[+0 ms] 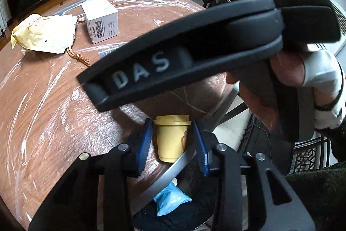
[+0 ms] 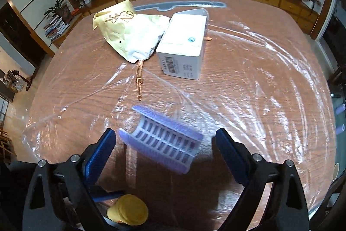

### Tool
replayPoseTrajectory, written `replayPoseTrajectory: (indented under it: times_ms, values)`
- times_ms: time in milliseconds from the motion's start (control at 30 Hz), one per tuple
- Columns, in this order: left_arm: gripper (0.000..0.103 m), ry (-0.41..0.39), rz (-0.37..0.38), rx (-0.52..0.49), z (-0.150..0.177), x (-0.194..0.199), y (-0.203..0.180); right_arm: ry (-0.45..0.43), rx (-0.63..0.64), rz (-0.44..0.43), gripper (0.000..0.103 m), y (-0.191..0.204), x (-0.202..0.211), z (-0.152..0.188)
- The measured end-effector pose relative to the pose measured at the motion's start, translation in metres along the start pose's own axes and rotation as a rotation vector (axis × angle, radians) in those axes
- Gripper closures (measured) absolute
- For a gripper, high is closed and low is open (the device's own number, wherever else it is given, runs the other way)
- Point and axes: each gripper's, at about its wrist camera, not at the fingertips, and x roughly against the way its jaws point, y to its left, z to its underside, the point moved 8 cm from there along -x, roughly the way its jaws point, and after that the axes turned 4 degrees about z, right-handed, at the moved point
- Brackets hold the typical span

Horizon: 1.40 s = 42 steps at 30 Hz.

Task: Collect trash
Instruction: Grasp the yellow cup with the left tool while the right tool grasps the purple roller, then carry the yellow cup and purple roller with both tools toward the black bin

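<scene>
Yellow cup (image 1: 172, 140) sits pinched in the left gripper (image 1: 173, 140) above the bin (image 1: 173, 168), which already holds a blue packet (image 1: 170, 200). Right gripper (image 2: 164, 144) gapes around a purple-and-white tray (image 2: 164, 140) without touching it. Bag (image 2: 129, 34) and box (image 2: 183, 47) remain on the bench (image 2: 259, 101).

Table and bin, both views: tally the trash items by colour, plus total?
Yellow: 2, the cup between the left gripper pads and the bag
White: 1, the box
Purple and white: 1, the tray between the open right gripper fingers
Blue: 1, the packet in the bin
Total: 5
</scene>
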Motion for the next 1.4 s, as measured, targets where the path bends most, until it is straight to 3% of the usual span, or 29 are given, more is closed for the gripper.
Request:
replayPoseTrajectory:
  times_ms: [133, 567, 767, 1067, 1400]
  values:
    - [0.064, -0.002, -0.003, -0.013, -0.003, -0.001, 0.002, 0.001, 0.031, 0.007, 0.025, 0.005, -0.005, 0.000]
    - [0.064, -0.057, -0.103, 0.071, -0.006, 0.012, 0.045, -0.051, -0.007, 0.035, 0.025, -0.015, -0.008, -0.015]
    - [0.064, -0.053, -0.146, 0.071, 0.007, 0.009, 0.044, -0.051, 0.013, 0.054, 0.025, -0.008, -0.015, -0.011]
    - [0.069, -0.083, -0.110, 0.139, 0.009, 0.018, 0.055, -0.092, -0.007, 0.014, 0.026, -0.012, -0.001, -0.011]
    - [0.069, -0.116, -0.134, 0.205, 0.023, 0.038, 0.075, -0.093, -0.032, -0.036, 0.026, -0.015, 0.018, 0.004]
